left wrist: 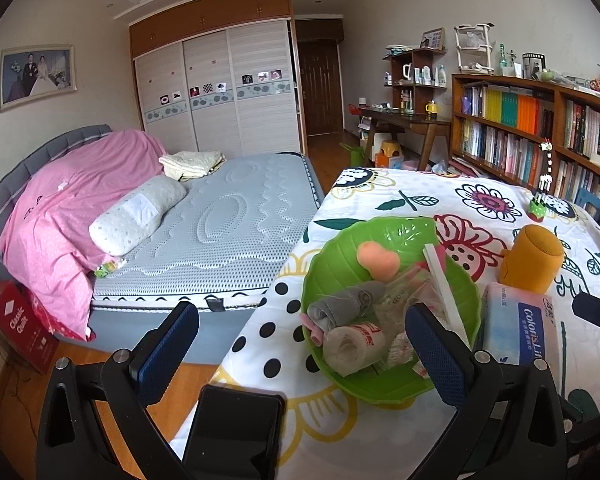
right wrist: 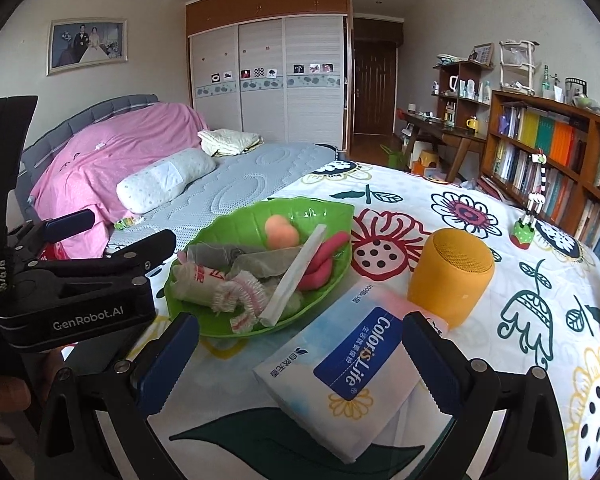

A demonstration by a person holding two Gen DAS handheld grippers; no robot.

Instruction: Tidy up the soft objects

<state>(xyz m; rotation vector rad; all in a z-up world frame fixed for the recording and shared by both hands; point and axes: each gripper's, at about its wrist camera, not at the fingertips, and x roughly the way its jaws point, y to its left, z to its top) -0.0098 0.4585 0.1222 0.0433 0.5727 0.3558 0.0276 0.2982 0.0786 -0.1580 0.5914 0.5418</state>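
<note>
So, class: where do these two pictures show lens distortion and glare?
Left wrist view: the bookshelf bows at the edge, corners go black, and glare glints on the green bowl. Right wrist view: the same bowing and dark corners, with weaker sheen on the bowl's rim.
</note>
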